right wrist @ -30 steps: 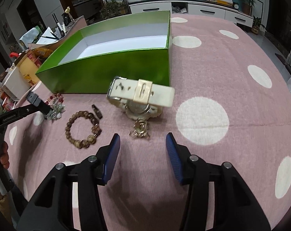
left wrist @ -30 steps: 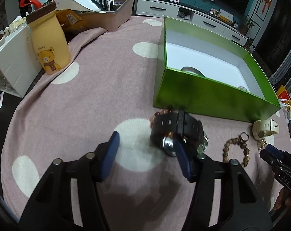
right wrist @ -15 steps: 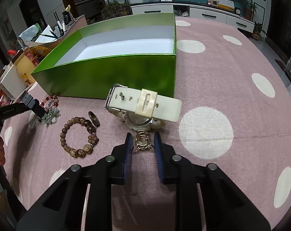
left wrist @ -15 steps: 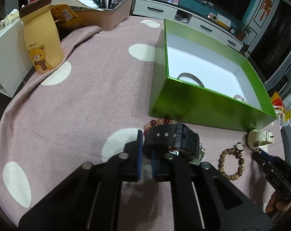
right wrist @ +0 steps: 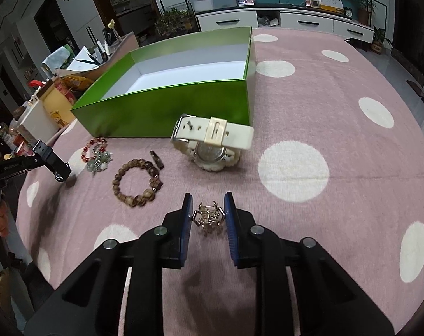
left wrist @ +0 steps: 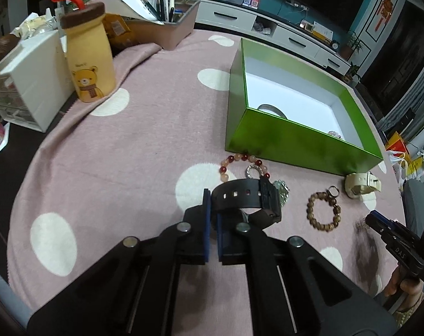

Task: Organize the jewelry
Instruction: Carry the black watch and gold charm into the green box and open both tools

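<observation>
My left gripper (left wrist: 212, 210) is shut on the strap of a black watch (left wrist: 248, 198) and holds it above the pink cloth. Behind it lie a red and cream bead bracelet (left wrist: 241, 161) and a brown bead bracelet (left wrist: 322, 210). My right gripper (right wrist: 207, 210) is shut on a small gold clasp piece (right wrist: 207, 217) near the cloth. A cream watch (right wrist: 212, 142) lies in front of the green box (right wrist: 170, 103). The green box also shows in the left wrist view (left wrist: 296, 142), with a ring-shaped bangle (left wrist: 269, 109) inside.
A bear-print bottle (left wrist: 88, 58), a white drawer unit (left wrist: 30, 81) and a pen tray (left wrist: 167, 30) stand at the far left. The round table's edge runs close on the left. The left gripper shows in the right wrist view (right wrist: 52, 162).
Both grippers have closed: the left on the black watch strap and lifted it, the right on the gold piece, drawing it back from the cream watch.
</observation>
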A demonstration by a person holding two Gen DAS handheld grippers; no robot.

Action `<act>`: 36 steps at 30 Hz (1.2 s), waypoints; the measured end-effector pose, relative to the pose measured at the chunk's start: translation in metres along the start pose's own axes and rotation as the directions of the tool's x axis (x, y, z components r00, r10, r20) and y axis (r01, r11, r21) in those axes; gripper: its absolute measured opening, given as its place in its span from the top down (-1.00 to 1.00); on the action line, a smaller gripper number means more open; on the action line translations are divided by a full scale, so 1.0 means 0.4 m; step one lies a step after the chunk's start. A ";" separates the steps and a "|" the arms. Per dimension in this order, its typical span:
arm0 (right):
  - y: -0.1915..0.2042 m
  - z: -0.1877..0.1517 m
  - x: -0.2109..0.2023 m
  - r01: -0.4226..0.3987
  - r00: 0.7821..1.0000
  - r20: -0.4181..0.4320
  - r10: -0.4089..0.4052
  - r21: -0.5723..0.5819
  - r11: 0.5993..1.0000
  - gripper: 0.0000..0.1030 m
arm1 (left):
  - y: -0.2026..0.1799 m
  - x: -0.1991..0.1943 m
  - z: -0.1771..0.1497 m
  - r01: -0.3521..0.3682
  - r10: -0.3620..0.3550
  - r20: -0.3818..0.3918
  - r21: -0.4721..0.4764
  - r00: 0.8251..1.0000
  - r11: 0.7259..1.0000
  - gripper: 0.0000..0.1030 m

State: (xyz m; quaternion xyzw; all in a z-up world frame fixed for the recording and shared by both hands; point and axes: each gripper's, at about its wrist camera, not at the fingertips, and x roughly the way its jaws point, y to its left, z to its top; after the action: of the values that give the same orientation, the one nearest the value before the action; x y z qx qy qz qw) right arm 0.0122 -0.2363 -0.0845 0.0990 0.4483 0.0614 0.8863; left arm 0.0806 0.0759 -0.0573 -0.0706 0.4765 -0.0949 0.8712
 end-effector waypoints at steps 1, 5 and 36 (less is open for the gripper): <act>0.002 -0.002 -0.006 -0.004 1.000 0.003 0.004 -0.001 1.000 0.55 | -0.001 -0.010 -0.005 0.001 -0.001 0.004 0.001 1.000 1.000 0.94; 0.012 -0.007 -0.034 -0.019 1.000 0.021 0.019 -0.012 1.000 0.55 | -0.012 -0.040 -0.020 0.004 -0.004 0.012 0.006 1.000 1.000 0.94; 0.043 0.261 -0.035 0.007 0.989 0.146 0.008 -0.100 0.995 0.55 | -0.243 0.005 0.240 0.054 -0.063 0.084 0.111 0.994 0.992 0.94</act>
State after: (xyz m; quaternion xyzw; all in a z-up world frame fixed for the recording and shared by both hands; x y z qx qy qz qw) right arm 0.0880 -0.2349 -0.0091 0.0586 0.3783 0.0768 0.9206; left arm 0.1531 -0.0160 0.0133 -0.0410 0.4298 -0.1432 0.8906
